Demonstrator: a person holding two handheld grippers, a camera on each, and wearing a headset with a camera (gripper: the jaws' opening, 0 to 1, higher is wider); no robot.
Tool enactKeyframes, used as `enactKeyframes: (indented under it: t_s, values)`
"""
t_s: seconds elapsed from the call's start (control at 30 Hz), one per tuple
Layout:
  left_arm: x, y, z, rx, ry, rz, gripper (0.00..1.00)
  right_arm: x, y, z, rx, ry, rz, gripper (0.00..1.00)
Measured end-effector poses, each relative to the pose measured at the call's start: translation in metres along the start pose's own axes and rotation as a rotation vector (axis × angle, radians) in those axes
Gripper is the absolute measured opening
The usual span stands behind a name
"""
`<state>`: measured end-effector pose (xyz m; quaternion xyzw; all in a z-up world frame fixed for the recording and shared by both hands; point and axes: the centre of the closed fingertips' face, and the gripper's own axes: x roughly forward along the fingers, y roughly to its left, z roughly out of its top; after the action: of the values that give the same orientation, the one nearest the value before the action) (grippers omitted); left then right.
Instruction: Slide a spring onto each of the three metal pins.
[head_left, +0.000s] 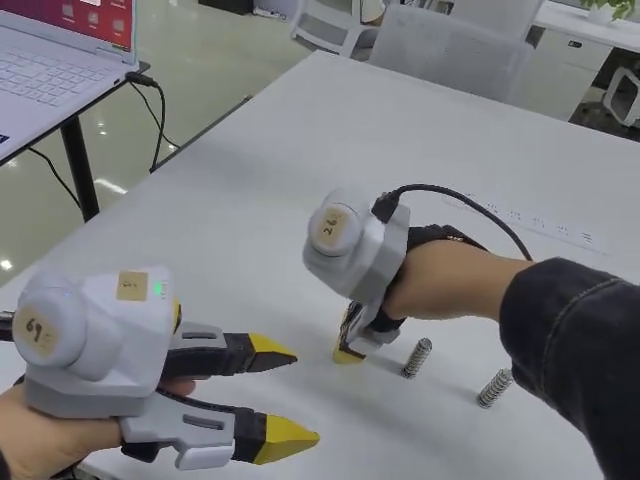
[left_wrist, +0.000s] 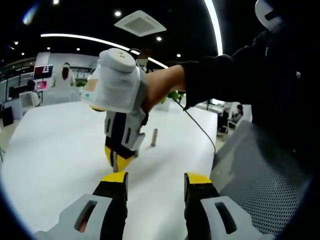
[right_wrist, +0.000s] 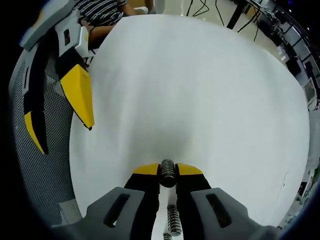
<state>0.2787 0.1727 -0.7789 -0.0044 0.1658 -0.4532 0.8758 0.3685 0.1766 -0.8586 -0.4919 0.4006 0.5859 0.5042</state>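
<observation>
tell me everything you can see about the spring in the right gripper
The spring is a small silvery metal coil with close, even turns. It is clamped between the yellow tips of the right gripper, which touch it on both sides. In the left gripper view it runs lengthwise between the jaws, pointing down at the white table. Its lower end sits close to the tabletop; whether it touches cannot be told.

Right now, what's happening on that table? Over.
Left gripper open, hovering. Right gripper shut on spring, pointed down at table. Two more springs standing beside it. Nothing blocking.
</observation>
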Motion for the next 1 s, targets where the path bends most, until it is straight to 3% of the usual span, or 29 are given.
enactKeyframes:
  t_s: [0.63,1.0]
  values:
    - [0.000,0.001,-0.001,-0.002,0.005,0.002,0.39,0.009,0.001,-0.005,0.008,0.016,0.009,0.12]
    - [0.000,0.001,-0.002,-0.003,0.010,0.001,0.39,-0.001,-0.002,-0.007,0.027,-0.015,-0.003,0.18]
